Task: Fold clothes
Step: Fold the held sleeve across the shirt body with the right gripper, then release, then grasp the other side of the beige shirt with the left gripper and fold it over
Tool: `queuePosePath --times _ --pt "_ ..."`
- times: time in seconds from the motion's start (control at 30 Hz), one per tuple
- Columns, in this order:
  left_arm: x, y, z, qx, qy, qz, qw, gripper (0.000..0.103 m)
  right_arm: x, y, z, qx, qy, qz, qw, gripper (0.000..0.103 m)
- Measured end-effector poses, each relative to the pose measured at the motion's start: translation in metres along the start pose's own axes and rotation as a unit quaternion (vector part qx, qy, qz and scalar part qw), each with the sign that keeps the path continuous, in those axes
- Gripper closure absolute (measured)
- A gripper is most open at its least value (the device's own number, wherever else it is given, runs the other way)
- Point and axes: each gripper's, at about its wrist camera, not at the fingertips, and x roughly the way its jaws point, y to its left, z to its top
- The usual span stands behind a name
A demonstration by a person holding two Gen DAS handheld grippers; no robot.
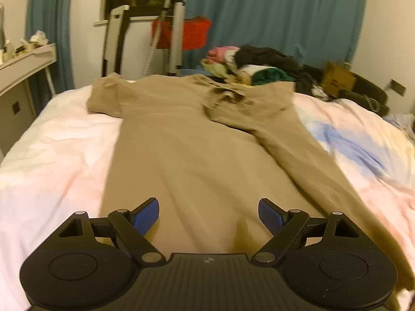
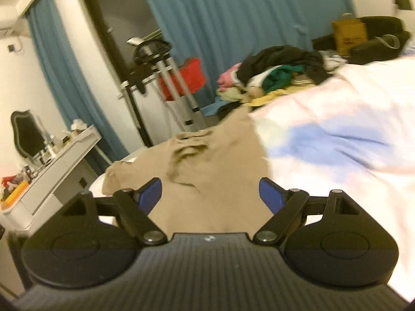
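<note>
We held the left gripper (image 1: 208,213) and the right gripper (image 2: 210,194) with jaws spread and nothing between them, both hovering over the near end of the long tan cotton garment (image 1: 197,140) spread flat ahead on the pale pink-and-blue quilt (image 1: 52,150). We judged the fold had yet to begin, so the next move called for pinching its near hem. Beyond the garment sat a heap of unfolded mixed clothes (image 1: 249,64), and we saw no basket or bin holding anything.
</note>
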Motion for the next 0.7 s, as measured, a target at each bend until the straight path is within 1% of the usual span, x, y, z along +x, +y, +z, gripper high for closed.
queuePosePath --times 0.07,0.13,0.2,0.27,0.3,0.37,0.47,0.5,0.53,0.6,0.7 --pt "-0.006 -0.009 -0.003 -0.003 0.006 -0.020 0.9998 0.018 -0.030 -0.014 -0.004 -0.002 -0.019 -0.014 1.000 0.020" --pt "-0.012 -0.018 -0.007 -0.007 0.011 -0.041 0.9991 0.018 -0.055 -0.028 -0.004 0.001 -0.040 -0.019 0.999 0.020" --pt "-0.018 -0.027 -0.010 -0.010 0.017 -0.061 0.9979 0.019 -0.068 -0.044 -0.001 0.017 -0.057 -0.017 0.998 0.020" --pt "-0.014 -0.039 -0.017 -0.034 0.038 -0.098 0.9939 0.022 -0.075 -0.062 0.003 0.041 -0.069 -0.019 0.997 0.020" --pt "-0.010 -0.046 -0.020 -0.050 0.051 -0.119 0.9904 0.024 -0.077 -0.072 0.004 0.057 -0.072 -0.022 0.996 0.019" --pt "-0.002 -0.059 -0.028 -0.081 0.077 -0.160 0.9808 0.029 -0.074 -0.090 0.006 0.088 -0.066 -0.021 0.994 0.019" --pt "0.010 -0.079 -0.039 -0.124 0.115 -0.219 0.9611 0.036 -0.066 -0.113 0.004 0.138 -0.049 -0.002 0.989 0.019" --pt "0.016 -0.085 -0.043 -0.130 0.125 -0.234 0.9554 0.042 -0.064 -0.117 0.003 0.150 -0.045 0.002 0.988 0.019" --pt "0.021 -0.091 -0.046 -0.133 0.133 -0.245 0.9512 0.044 -0.062 -0.122 0.003 0.161 -0.042 0.007 0.986 0.019" --pt "0.030 -0.103 -0.050 -0.131 0.143 -0.260 0.9459 0.052 -0.060 -0.126 0.001 0.172 -0.040 0.014 0.984 0.018" --pt "0.035 -0.119 -0.052 -0.133 0.154 -0.270 0.9409 0.052 -0.057 -0.129 -0.002 0.181 -0.038 0.025 0.982 0.018"
